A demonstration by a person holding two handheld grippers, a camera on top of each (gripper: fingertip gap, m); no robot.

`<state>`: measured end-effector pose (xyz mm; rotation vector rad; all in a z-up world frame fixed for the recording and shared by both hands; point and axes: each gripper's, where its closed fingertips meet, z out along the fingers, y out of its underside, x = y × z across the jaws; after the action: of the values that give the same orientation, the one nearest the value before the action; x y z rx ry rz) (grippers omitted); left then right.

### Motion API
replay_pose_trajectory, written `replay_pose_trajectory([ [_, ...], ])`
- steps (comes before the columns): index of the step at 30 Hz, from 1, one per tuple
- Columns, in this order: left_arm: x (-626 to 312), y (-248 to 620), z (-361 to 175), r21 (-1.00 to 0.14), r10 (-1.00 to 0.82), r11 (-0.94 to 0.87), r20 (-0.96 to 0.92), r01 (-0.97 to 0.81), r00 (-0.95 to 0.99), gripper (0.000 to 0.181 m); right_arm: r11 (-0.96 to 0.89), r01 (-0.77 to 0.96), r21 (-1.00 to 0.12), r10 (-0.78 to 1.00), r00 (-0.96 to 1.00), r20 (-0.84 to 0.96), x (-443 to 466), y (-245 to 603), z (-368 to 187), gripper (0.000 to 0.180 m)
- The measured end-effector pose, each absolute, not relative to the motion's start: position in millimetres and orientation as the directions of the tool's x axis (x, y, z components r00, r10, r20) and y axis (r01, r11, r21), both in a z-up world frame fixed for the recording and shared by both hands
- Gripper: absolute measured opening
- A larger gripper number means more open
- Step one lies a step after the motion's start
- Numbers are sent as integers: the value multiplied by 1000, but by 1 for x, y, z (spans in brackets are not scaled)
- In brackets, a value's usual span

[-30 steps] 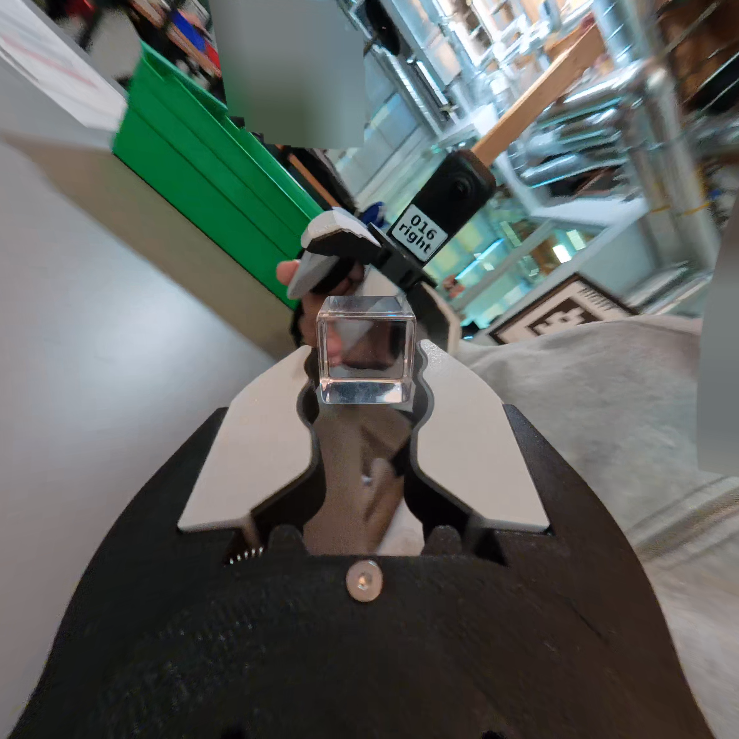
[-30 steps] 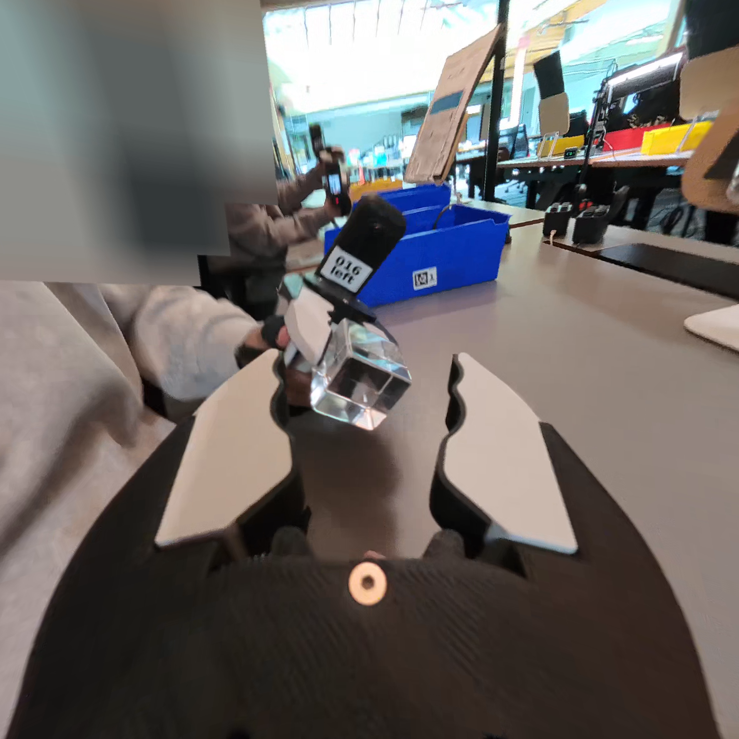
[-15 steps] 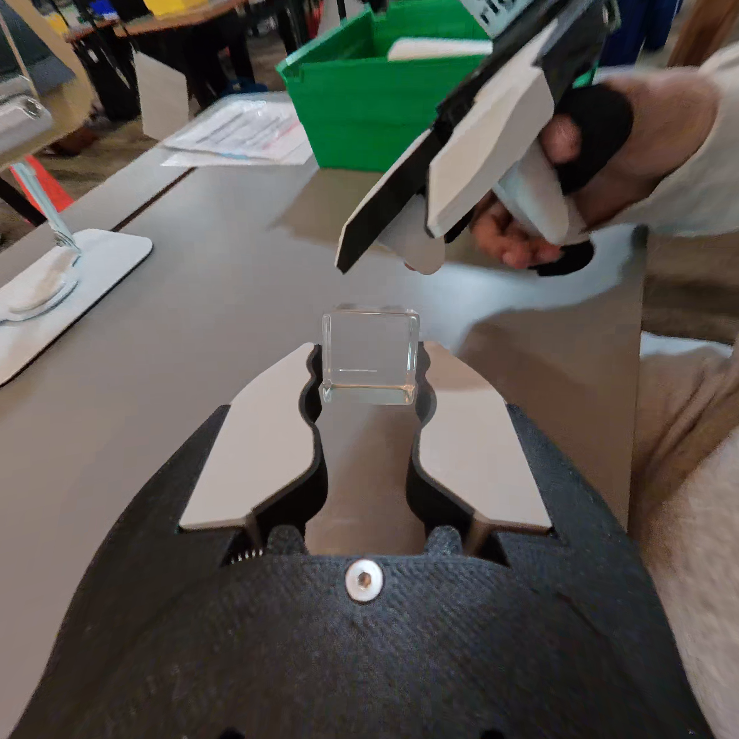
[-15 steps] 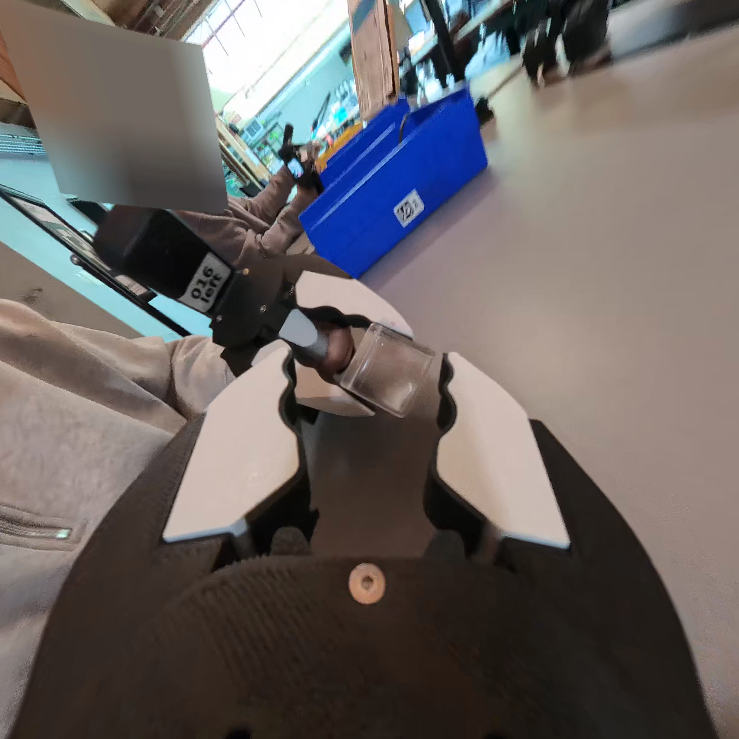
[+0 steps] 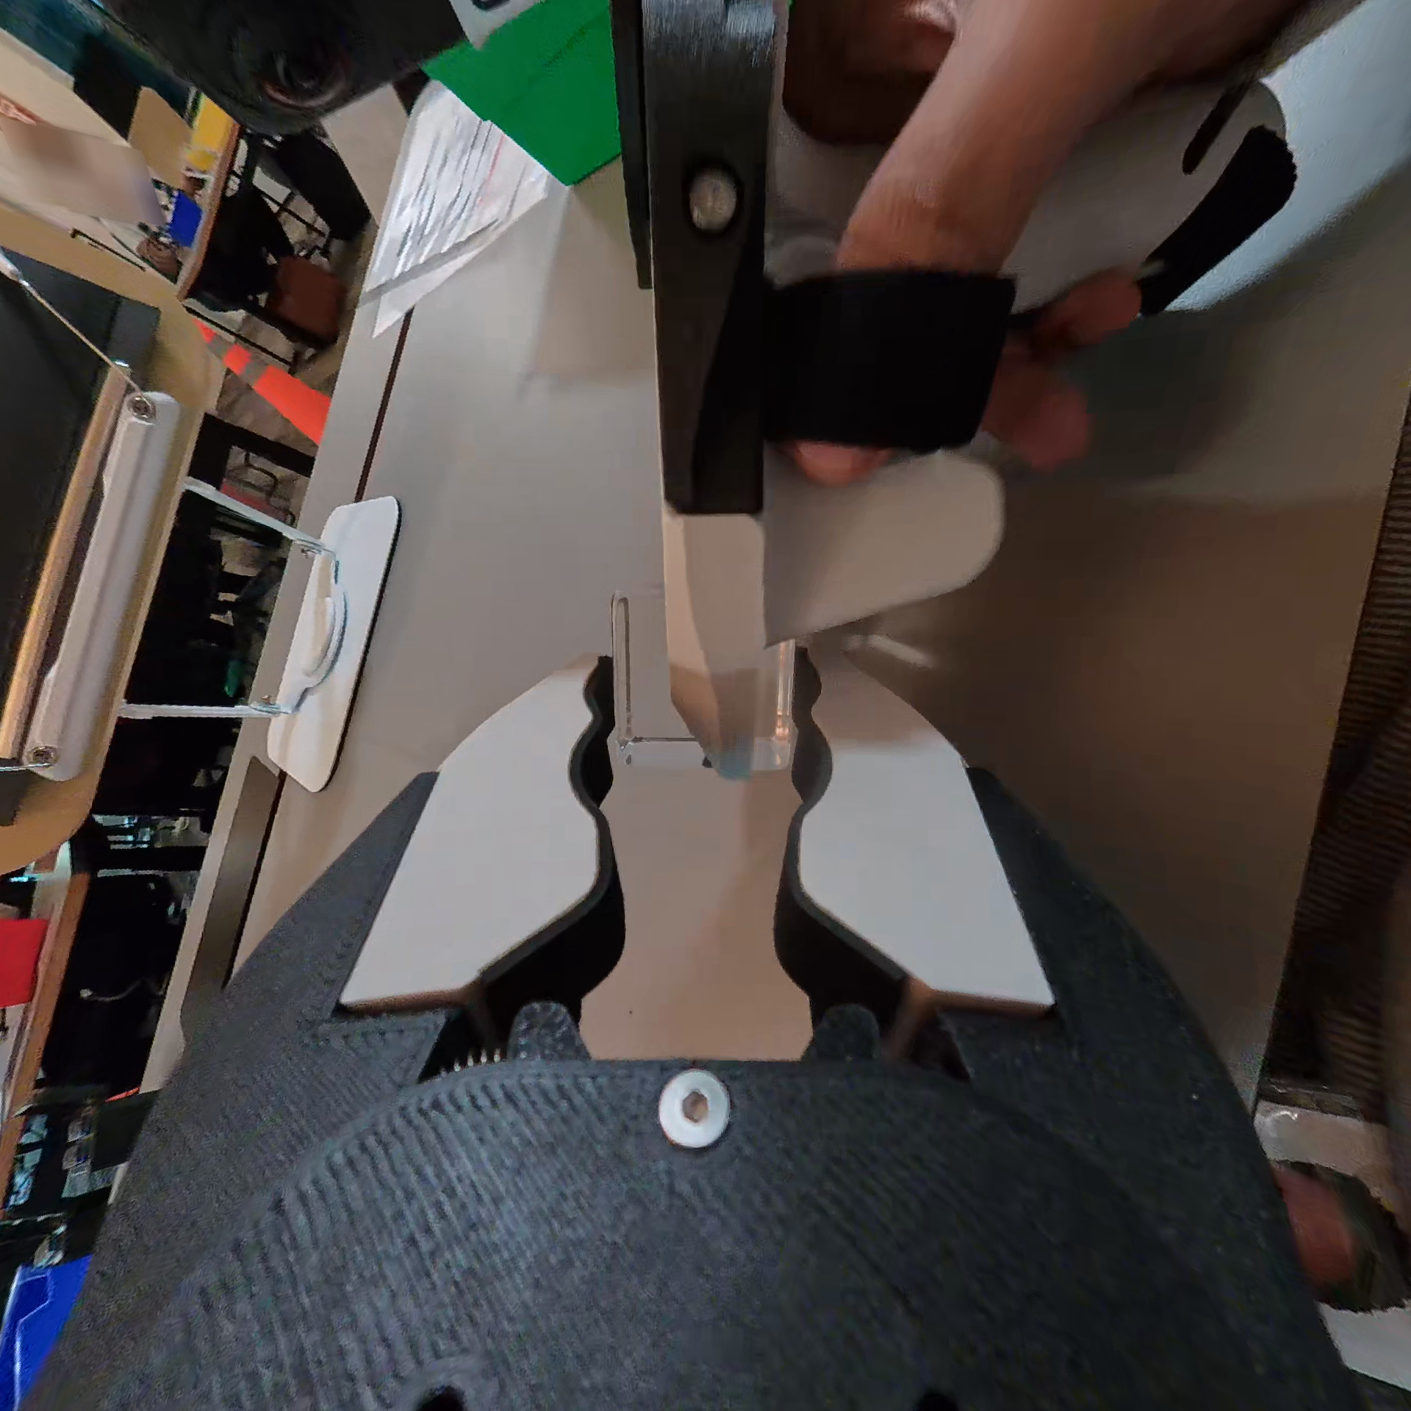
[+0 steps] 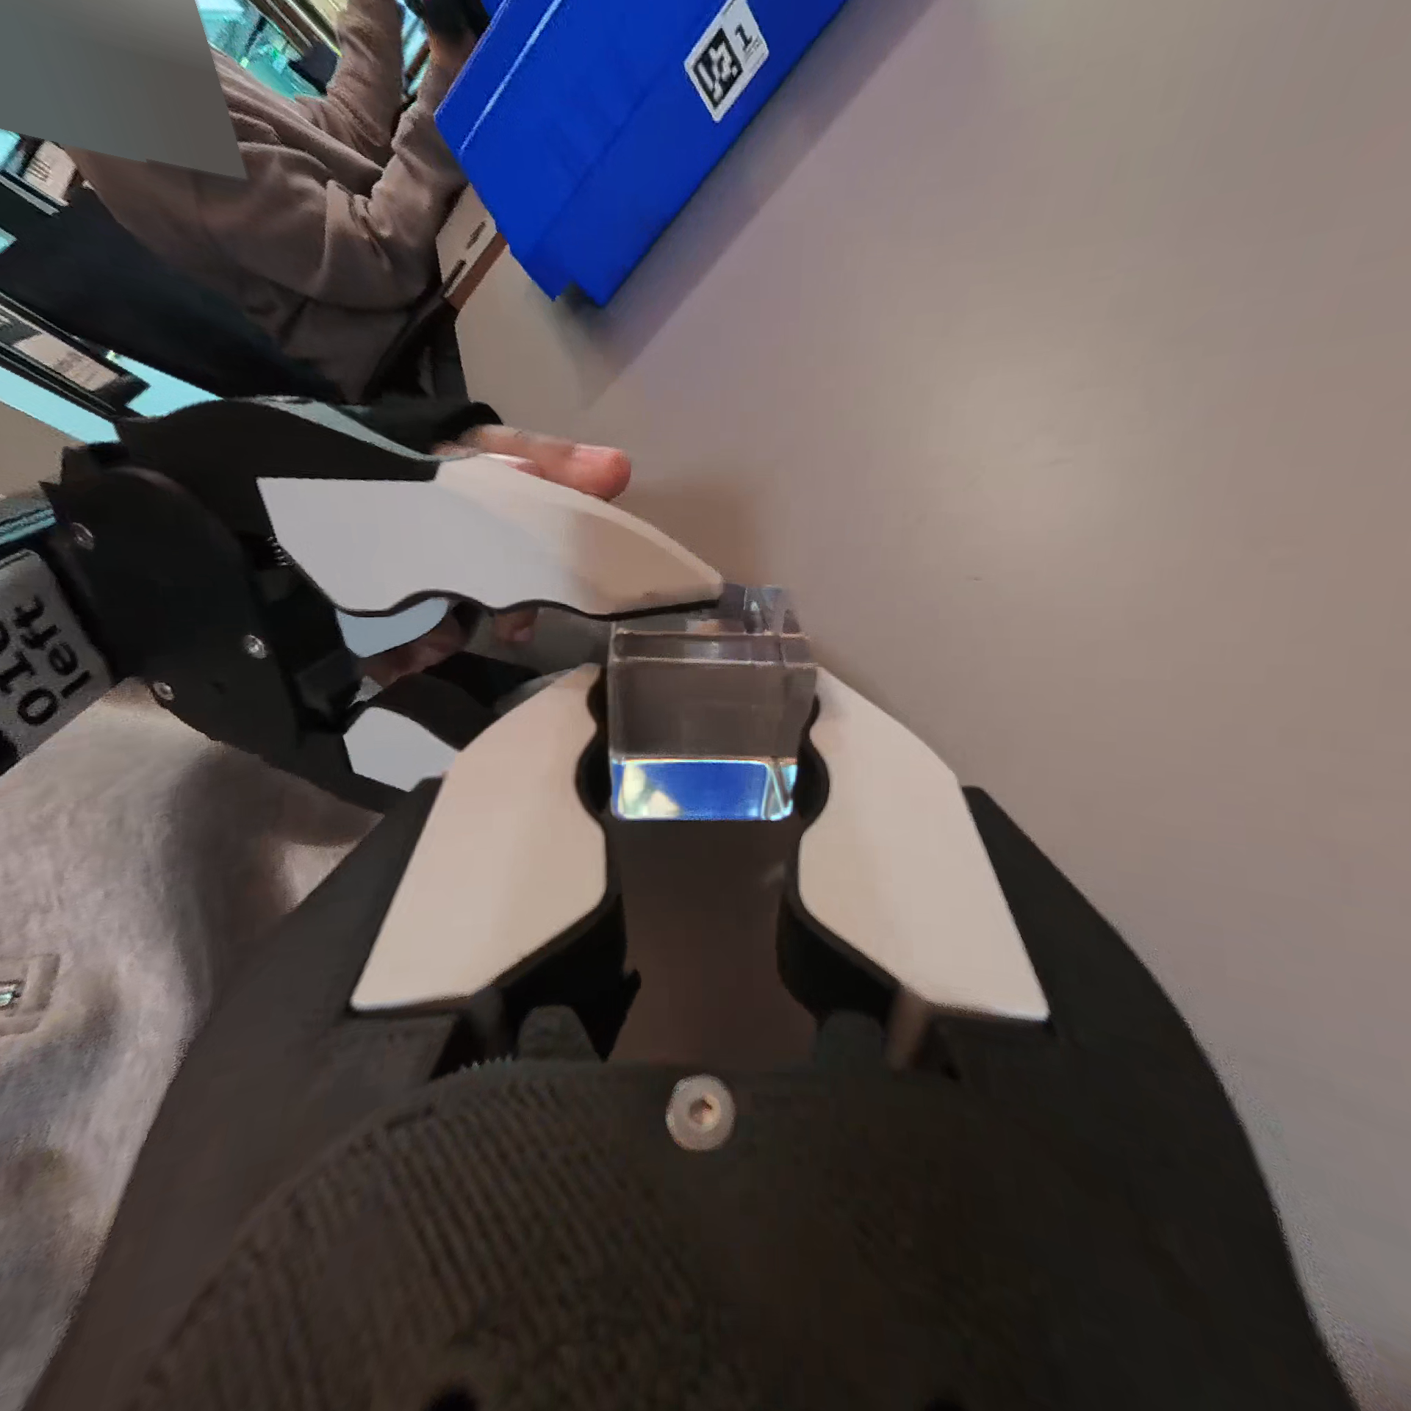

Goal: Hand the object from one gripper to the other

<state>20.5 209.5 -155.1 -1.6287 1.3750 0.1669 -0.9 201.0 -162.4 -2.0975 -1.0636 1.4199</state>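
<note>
- Since half a second ago, the right hand-held gripper (image 6: 704,733) has closed in from above the cube (image 6: 706,714) and now has its fingers on two opposite faces, where before they stood wide of it.
- Left hand-held gripper (image 5: 704,714) is clamped on the same cube (image 5: 649,687), fingertips pressing the two side faces; in the right wrist view one of its white fingers (image 6: 489,546) lies across the cube's far edge.
- Both tools grip the cube at once, held in the air above the grey counter (image 6: 1107,534), the right one crossing the left roughly at a right angle.
- By the look of it the handover is at its midpoint: the receiver appears seated, and the giver has not yet let go.
- Clear, hard-edged and glossy, the cube looks like solid acrylic or glass: stiff, likely weighty for its size, and slippery against smooth pads.
- Flat opposing faces are the place to hold, square-on and near the middle; a grip on an edge or corner could let it squirt out, and a drop on the counter might chip it.
- A blue bin (image 6: 611,137) stands farther along the counter, a green bin (image 5: 550,99) and papers (image 5: 450,198) at its other end.
</note>
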Motion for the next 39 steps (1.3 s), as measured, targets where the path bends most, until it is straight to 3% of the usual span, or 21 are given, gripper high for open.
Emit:
replay_pose_trajectory([
  [4, 20, 211, -151, -571, -673, 106, -644, -814, 364, 47, -629, 360, -689, 773, 199, -602, -1, 203, -159, 46],
  [8, 23, 212, -142, -646, -660, 147, -629, -749, 412, 47, -628, 332, -703, 774, 178, -608, 1, 206, -151, 46],
  [10, 23, 214, -130, -719, -657, 148, -584, -679, 476, 61, -623, 304, -720, 779, 159, -607, 4, 210, -145, 46],
  [13, 19, 218, -114, -861, -706, 77, -404, -503, 582, 81, -638, 212, -741, 768, 92, -634, 9, 218, -125, 46],
  [17, 13, 221, -104, -972, -802, -196, 81, -132, 592, 82, -564, 84, -821, 826, 50, -562, 19, 232, -103, 45],
  [19, 10, 221, -98, -928, -798, -367, 353, 70, 489, 76, -424, 67, -903, 905, 82, -418, 22, 237, -99, 45],
  [22, 10, 216, -91, -747, -720, -616, 662, 249, 206, 64, -187, 64, -980, 979, 91, -181, 23, 234, -89, 45],
  [25, 17, 201, -80, -468, -518, -845, 836, 259, -180, 66, 15, 34, -999, 998, 56, 17, 20, 222, -79, 46],
  [27, 21, 195, -78, -341, -397, -914, 862, 218, -314, 69, 120, 37, -992, 992, 33, 121, 18, 214, -78, 45],
  [33, 36, 178, -82, -403, -425, -905, 857, 136, -293, 73, 369, 157, -916, 929, -22, 370, 7, 197, -96, 45],
  [39, 37, 177, -92, -430, -445, -895, 865, 115, -230, 46, 454, 195, -870, 890, -53, 453, 2, 187, -102, 49],
])
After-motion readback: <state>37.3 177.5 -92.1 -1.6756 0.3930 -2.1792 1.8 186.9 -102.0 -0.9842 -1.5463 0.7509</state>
